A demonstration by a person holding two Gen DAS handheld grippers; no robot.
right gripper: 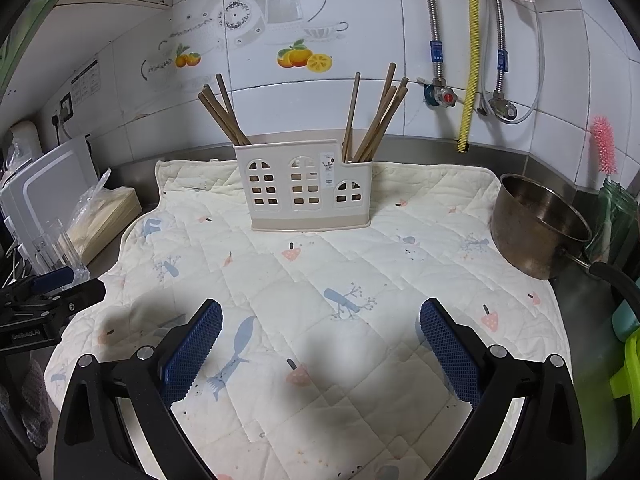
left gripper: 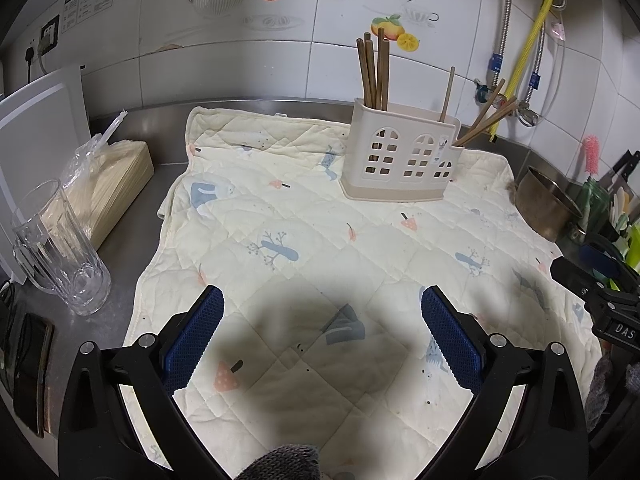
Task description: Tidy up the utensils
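A quilted cream cloth (right gripper: 320, 300) printed with pale blue trees and pink mushrooms covers most of the steel counter (left gripper: 132, 236), reaching back almost to the white tiled wall (right gripper: 360, 112).

At the far middle of the cloth stands the utensil holder (right gripper: 306, 184), a cream plastic caddy shaped like a row of houses, with arched window cut-outs, a darker beige base and a lower compartment at its right end. It stands upright. Brown wooden chopsticks (right gripper: 220, 116) lean left out of its left compartment, and a second bunch of chopsticks (right gripper: 380, 120) fans out to the right from the right side, one of them standing nearly straight.

A metal pot (right gripper: 536, 224) sits on the right edge of the cloth. Off the cloth to the left are a white cutting board (left gripper: 36, 140), a plastic-wrapped pack (left gripper: 108, 184) and a clear glass mug (left gripper: 60, 248).

The left gripper (left gripper: 322, 308) hangs over the near part of the cloth, its blue-padded fingers (left gripper: 196, 340) spread wide with nothing between them. The right gripper (right gripper: 320, 320) is likewise spread wide and empty over the near cloth, well apart from the holder. Each gripper's black frame shows at the edge of the other's view.
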